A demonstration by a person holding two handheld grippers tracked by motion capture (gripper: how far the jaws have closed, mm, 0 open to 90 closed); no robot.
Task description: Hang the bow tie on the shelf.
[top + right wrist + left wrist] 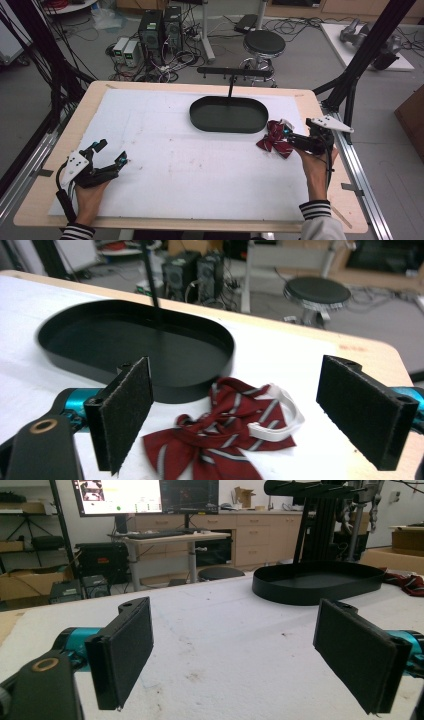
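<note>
A wooden table (60, 145) covered by a white sheet (175, 165) fills the workspace, with computers, cables and a black stool (264, 43) on the floor beyond its far edge. At the far middle of the sheet sits a black oval tray (200, 117), empty, with a thin post rising from behind it to a dark crossbar (235, 72); the arrangement looks like a stand meant to receive small accessories. Just beside the tray's right end lies a dark red bow tie (220, 435) with pale stripes and a white clip band, crumpled flat on the sheet and touching nothing but the surface.

The right gripper (289, 135), held in a hand reaching from a striped sleeve, sits low at the bow tie, its jaws spread wide to either side of the fabric and not yet closed on it, apparently lined up for a grasp. The left gripper (111, 153) rests near the table's left edge, well apart from the tray and the tie, its jaws also spread wide with nothing between them; it seems parked out of the way while the right hand works.
</note>
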